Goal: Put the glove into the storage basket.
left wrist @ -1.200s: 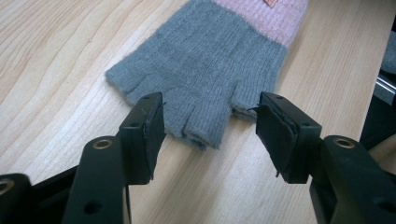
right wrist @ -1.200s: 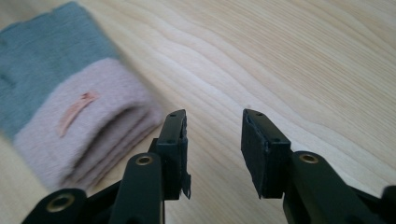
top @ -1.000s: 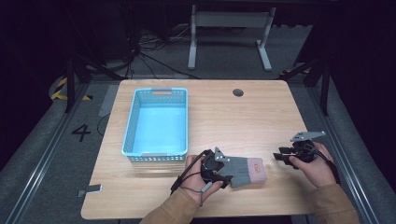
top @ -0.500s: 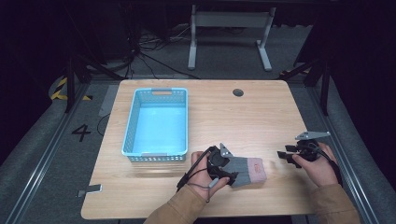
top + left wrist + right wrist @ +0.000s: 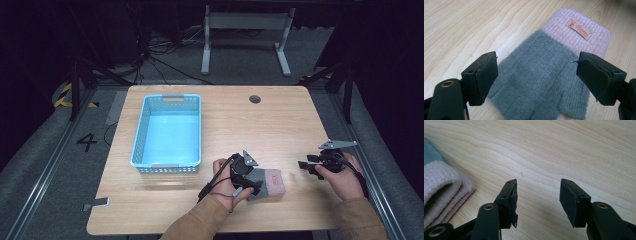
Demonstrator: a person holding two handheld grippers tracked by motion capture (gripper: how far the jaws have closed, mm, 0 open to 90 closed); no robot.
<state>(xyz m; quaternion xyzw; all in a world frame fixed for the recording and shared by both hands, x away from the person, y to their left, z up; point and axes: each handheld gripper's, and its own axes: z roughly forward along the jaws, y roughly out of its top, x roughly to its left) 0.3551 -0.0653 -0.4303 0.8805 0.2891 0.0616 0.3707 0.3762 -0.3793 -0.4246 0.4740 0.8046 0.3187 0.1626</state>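
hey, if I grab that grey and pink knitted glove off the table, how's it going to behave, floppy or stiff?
The glove looks soft and fuzzy, so it will probably droop from wherever it is pinched. It lies flat on the table, so it likely won't roll. Its knit should grip the pads rather than slip.

My high view looks forward and down over the whole table (image 5: 220, 115). My left gripper view sits close above the glove (image 5: 544, 75); my right gripper view shares its pink cuff (image 5: 439, 185) at nine o'clock.
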